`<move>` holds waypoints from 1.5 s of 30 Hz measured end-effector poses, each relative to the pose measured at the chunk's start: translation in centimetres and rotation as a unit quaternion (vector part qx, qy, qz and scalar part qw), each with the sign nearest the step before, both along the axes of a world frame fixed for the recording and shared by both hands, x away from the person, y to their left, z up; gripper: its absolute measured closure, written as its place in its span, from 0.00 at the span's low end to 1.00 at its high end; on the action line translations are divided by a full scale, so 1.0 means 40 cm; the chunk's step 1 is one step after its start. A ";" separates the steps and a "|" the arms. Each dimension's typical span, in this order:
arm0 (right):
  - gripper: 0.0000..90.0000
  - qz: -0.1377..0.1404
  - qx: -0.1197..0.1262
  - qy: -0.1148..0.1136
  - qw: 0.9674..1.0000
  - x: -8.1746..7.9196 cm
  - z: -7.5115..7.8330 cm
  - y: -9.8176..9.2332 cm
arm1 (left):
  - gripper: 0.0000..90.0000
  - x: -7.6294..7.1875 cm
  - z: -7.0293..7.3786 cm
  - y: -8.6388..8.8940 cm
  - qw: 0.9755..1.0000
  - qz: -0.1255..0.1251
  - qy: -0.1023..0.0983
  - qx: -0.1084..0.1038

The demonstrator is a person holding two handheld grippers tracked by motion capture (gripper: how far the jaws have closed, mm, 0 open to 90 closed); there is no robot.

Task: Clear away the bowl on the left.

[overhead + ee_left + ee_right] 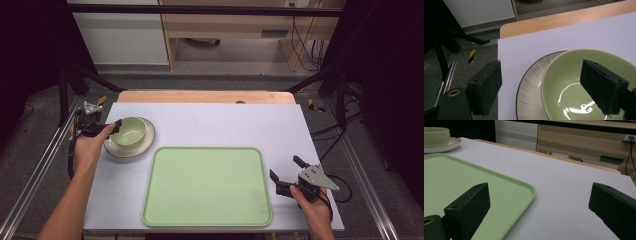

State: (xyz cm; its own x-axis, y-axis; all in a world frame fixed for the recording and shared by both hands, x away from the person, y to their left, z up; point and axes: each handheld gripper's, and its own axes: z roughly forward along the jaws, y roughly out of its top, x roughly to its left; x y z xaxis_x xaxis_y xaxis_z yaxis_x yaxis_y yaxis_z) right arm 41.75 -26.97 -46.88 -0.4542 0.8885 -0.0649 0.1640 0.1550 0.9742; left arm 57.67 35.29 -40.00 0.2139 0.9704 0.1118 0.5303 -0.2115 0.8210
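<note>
A pale green bowl [132, 130] stands on a white plate with a dark rim [146, 144] at the left of the table. My left gripper [113, 130] reaches in from the left at the bowl's near-left rim. In the left gripper view one jaw hangs over the inside of the bowl [571, 75] and the other stands off the plate [530, 95], left of it, so my left gripper [541, 85] is open with both rims in the gap. An empty green tray [207, 185] lies at the front centre. Right of it my right gripper [285, 167] is open over bare table.
A white mat [225, 125] covers the table, with a wooden strip [200, 96] along the far edge. Metal frame rails [40, 165] run along both sides. From the right gripper view the tray's corner [524, 190] lies by the left jaw, with the bowl [436, 136] far off.
</note>
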 end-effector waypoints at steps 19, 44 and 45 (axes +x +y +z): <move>0.04 0.001 -0.003 0.002 1.000 0.001 -0.002 -0.003 | 0.38 -0.005 -0.066 0.011 0.992 0.056 0.042 -0.105; 0.05 0.001 -0.002 0.002 1.000 0.001 -0.001 -0.005 | 0.65 -0.003 -0.101 0.003 0.985 0.076 0.063 -0.142; 0.05 0.001 -0.002 0.002 1.000 0.001 -0.001 -0.005 | 0.66 -0.002 -0.101 0.002 0.985 0.076 0.064 -0.142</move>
State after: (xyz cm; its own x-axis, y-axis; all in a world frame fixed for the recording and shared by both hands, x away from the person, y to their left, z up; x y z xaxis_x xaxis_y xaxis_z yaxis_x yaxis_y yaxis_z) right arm 41.78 -27.17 -46.92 -0.4560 0.8874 -0.0669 0.1672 0.1592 0.9730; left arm 57.58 35.37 -44.04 0.0586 0.9807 -0.1864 0.6408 0.1063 0.7603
